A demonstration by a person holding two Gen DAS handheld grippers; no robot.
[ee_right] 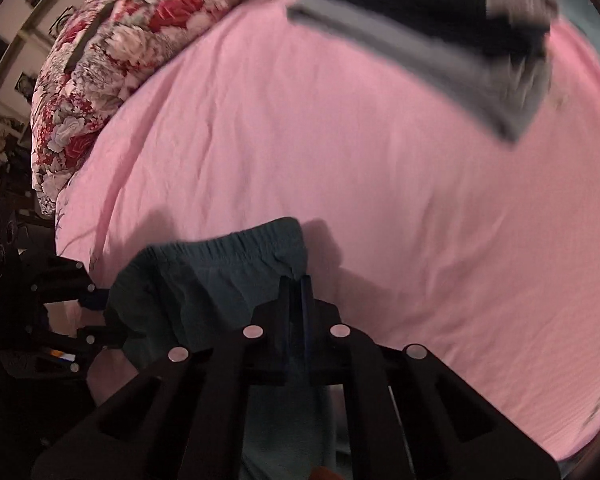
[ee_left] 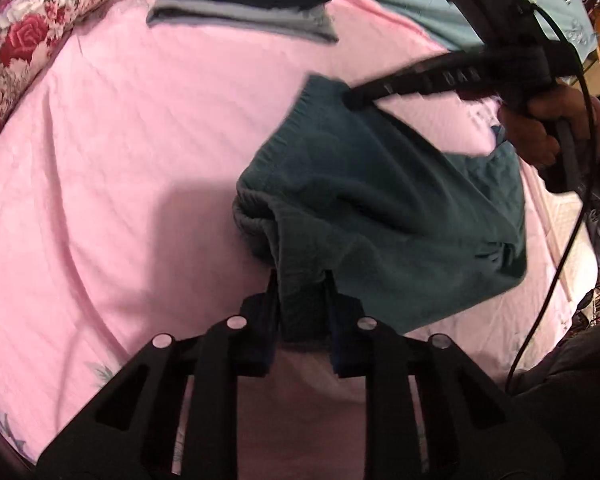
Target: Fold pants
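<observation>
Teal pants (ee_left: 384,208) lie bunched on a pink sheet (ee_left: 120,160), elastic waistband toward the left. My left gripper (ee_left: 302,280) is shut on a thick fold of the pants at the near corner of the waistband. In the same view my right gripper (ee_left: 354,98) pinches the far corner, held by a hand (ee_left: 548,120). From the right wrist view, the right gripper (ee_right: 296,280) is shut on the waistband end of the pants (ee_right: 220,276), its fingers nearly together. The left gripper (ee_right: 100,316) shows at the left edge, gripping the other end.
A stack of folded dark and grey garments (ee_left: 244,0) lies at the far side of the sheet, seen again as folded garments (ee_right: 440,40). A floral quilt (ee_left: 28,36) bunches along the left. A cable (ee_left: 560,240) hangs from the right gripper. Light blue bedding (ee_left: 440,0) lies beyond.
</observation>
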